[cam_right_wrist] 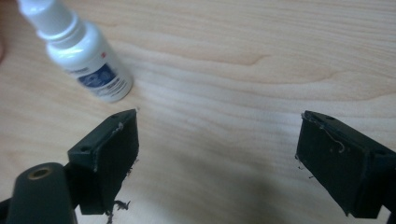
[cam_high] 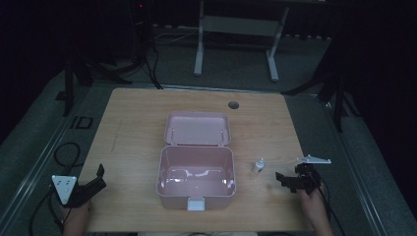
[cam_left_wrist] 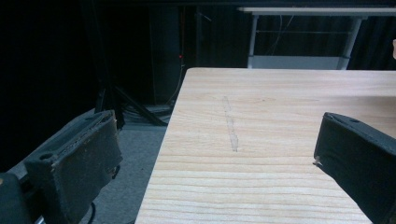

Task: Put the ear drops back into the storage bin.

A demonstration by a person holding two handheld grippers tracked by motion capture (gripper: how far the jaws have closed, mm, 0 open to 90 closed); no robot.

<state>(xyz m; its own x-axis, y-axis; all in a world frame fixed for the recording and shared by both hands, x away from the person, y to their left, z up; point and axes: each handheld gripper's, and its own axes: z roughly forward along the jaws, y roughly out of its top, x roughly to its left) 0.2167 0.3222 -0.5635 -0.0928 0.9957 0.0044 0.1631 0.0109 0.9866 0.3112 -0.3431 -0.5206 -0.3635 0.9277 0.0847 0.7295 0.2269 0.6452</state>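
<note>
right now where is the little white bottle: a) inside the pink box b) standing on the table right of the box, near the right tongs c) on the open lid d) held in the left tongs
b: the bottle stands on the table between the pink box and the open right tongs, touching neither.

I see a small white plastic dropper bottle (cam_high: 258,165) with a blue label (cam_right_wrist: 99,75), upright beside the open pink plastic box (cam_high: 195,178).

Dark room; grey floor (cam_high: 236,69); white-legged desk (cam_high: 236,24) behind.
</note>
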